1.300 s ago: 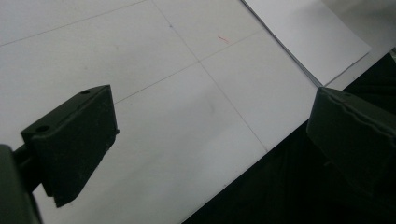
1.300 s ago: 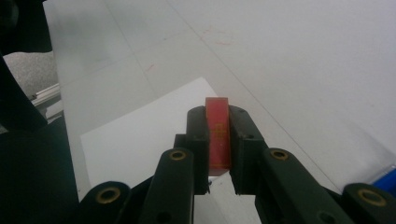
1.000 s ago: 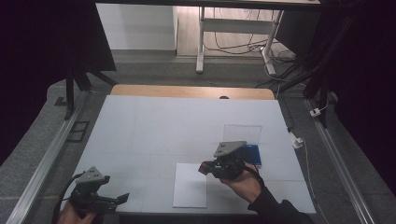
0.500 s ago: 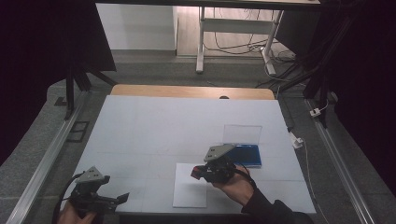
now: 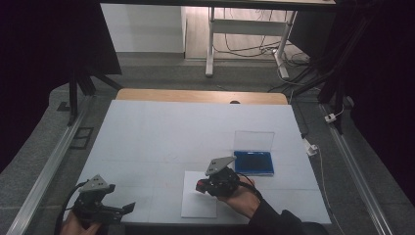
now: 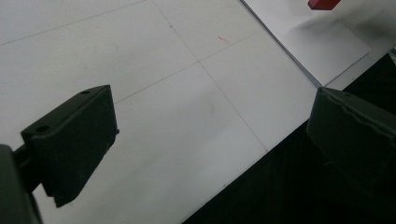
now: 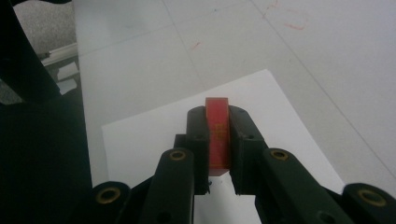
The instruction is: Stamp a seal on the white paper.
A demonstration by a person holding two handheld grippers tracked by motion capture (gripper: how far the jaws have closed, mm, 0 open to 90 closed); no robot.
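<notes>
The right hand-held gripper clamps a red stamp above the white paper sheet; pressing down likely follows. The left hand-held gripper gapes wide.

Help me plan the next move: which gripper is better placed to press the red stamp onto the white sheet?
Right. The right gripper is shut on the red stamp above the white sheet; the left gripper is open at the table's near-left edge.
</notes>
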